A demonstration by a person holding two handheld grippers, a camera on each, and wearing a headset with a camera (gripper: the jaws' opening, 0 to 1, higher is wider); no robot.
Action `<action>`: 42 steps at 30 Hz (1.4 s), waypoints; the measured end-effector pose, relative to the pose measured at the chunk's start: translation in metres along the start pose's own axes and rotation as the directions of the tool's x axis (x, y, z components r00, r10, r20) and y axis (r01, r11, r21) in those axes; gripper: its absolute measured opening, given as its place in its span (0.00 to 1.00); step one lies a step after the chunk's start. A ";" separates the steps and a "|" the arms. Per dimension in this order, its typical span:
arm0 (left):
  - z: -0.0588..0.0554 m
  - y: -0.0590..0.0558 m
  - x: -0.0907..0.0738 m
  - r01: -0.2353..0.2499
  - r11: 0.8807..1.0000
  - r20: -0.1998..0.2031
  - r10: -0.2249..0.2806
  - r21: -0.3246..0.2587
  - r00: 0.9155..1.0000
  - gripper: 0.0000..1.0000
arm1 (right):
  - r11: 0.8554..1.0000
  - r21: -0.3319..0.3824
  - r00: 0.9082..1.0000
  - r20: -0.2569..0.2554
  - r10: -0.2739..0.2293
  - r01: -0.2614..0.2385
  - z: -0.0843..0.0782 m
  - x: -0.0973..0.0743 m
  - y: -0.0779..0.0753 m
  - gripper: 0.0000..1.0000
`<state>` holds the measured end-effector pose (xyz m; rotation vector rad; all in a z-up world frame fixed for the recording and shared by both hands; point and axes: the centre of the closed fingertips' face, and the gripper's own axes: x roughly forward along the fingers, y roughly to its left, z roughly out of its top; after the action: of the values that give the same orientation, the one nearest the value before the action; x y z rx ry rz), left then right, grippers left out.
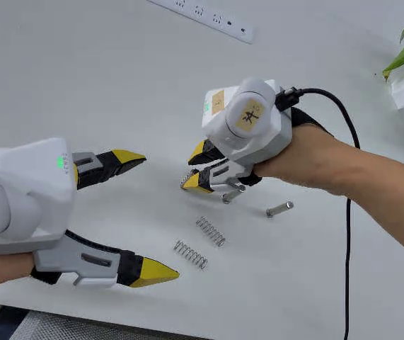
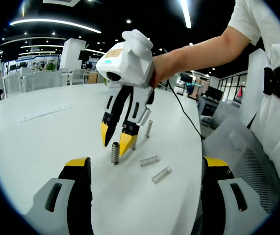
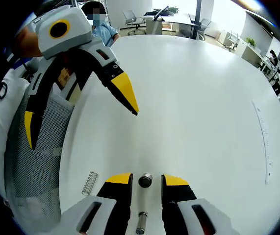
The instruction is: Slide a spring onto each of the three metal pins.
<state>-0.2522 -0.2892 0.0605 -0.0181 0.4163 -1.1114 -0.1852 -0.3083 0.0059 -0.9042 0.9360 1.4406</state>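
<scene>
Left gripper (image 1: 160, 216) wide, empty; right gripper (image 3: 146, 178) slightly apart over pin (image 3: 145, 180). Springs (image 1: 210, 231) look light, squashy: pinch gently mid-coil.

White table (image 1: 117, 85); silver springs (image 1: 210, 231) and pins (image 1: 279, 209); left tongs (image 1: 160, 216) and right tongs (image 1: 187, 174) yellow-tipped on black, white-bodied; green leaves (image 1: 403, 53).

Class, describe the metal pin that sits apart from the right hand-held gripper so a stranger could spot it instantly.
On the white table, find the right hand-held gripper, trailing a black cable. Close to the wrist holding it, on the viewer's side, sits a short silver metal pin. It is smooth, unlike the two coiled springs nearby, and clear of the jaws.
</scene>
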 end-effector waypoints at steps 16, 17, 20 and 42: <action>-0.006 -0.005 -0.005 0.017 0.999 -0.073 -0.014 0.041 0.997 0.90 | 0.984 0.157 0.969 0.217 -0.116 0.083 0.010 -0.056 0.004 0.41; -0.006 -0.005 -0.005 0.017 0.999 -0.080 -0.013 0.045 0.997 0.89 | 0.982 0.170 0.966 0.227 -0.126 0.088 0.010 -0.059 0.004 0.42; -0.007 -0.006 -0.005 0.022 0.998 -0.098 -0.016 0.055 0.995 0.87 | 0.975 0.197 0.953 0.260 -0.155 0.104 0.005 -0.070 0.006 0.45; -0.030 -0.021 0.008 0.115 0.972 -0.331 -0.041 0.206 0.943 0.67 | 0.930 0.347 0.882 0.392 -0.263 0.123 -0.072 -0.111 0.062 0.79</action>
<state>-0.2770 -0.2997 0.0350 0.3546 0.5864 -1.2391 -0.2381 -0.4201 0.0837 -0.3996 0.6858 1.2045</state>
